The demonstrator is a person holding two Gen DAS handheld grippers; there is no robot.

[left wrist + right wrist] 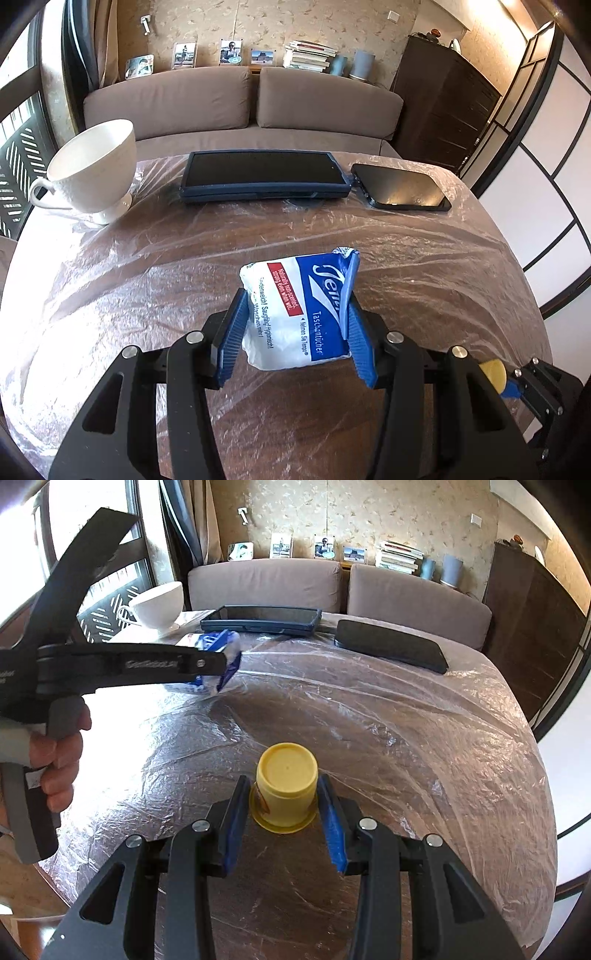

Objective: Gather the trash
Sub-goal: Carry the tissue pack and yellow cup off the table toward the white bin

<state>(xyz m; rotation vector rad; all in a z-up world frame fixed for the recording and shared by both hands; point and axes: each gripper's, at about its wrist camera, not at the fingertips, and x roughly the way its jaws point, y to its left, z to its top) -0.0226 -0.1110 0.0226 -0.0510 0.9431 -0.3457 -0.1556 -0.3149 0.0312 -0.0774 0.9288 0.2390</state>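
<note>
L tongs (295, 332) pinch tissue pack (299, 314); R view hides it, centre left. R tongs (282, 805) pinch cup (286, 782); L view crops cup.

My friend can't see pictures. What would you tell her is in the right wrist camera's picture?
The right hand-held gripper is shut on a small yellow plastic cup, upside down, above a round brown table wrapped in clear plastic film. At the left, a person's hand holds the left hand-held gripper, shut on a blue-and-white tissue packet.

blue/wht tissue pack (295, 314), yellow cup (286, 786)
</note>
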